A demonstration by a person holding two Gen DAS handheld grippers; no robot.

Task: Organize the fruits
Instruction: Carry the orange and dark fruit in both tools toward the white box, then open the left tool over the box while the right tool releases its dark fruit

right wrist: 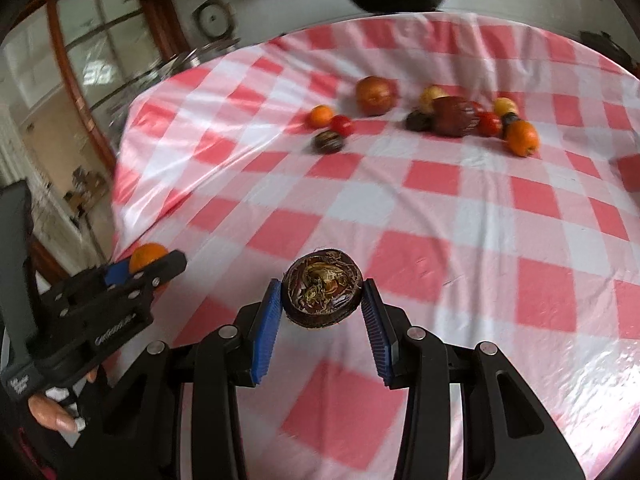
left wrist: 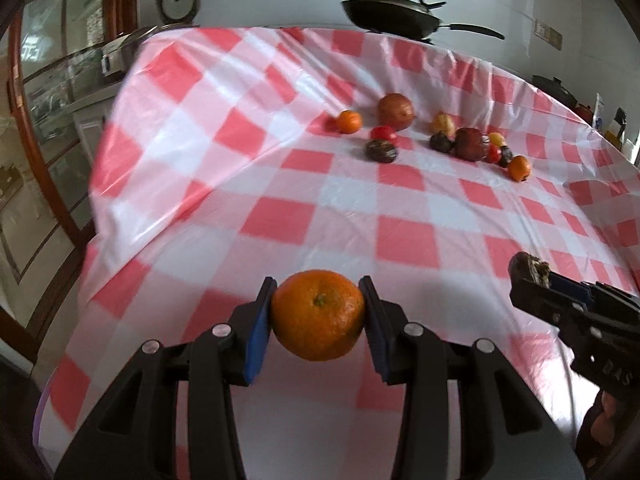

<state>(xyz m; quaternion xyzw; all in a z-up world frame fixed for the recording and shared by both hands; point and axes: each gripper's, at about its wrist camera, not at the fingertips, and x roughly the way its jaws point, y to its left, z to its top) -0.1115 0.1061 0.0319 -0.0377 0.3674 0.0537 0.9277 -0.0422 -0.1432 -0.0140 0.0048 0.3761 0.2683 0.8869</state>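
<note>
My left gripper (left wrist: 319,312) is shut on an orange tangerine (left wrist: 318,314), held above the near part of the table; the same tangerine (right wrist: 147,257) shows in the right wrist view at the left. My right gripper (right wrist: 322,300) is shut on a dark brown round fruit (right wrist: 322,289) with a fibrous top, also seen as the brown fruit (left wrist: 530,267) at the right edge of the left wrist view. Farther back on the red-and-white checked cloth (left wrist: 280,184) lies a scatter of fruits: a small tangerine (left wrist: 349,121), a large reddish fruit (left wrist: 395,111), a red tomato (left wrist: 383,133), dark brown fruits (left wrist: 381,150) and another tangerine (left wrist: 519,168).
A black frying pan (left wrist: 394,14) sits beyond the table's far edge. A glass-paned door with a wooden frame (left wrist: 44,92) stands to the left. The cloth hangs over the table's left edge (left wrist: 100,184). A person's hand (right wrist: 52,410) grips the left tool.
</note>
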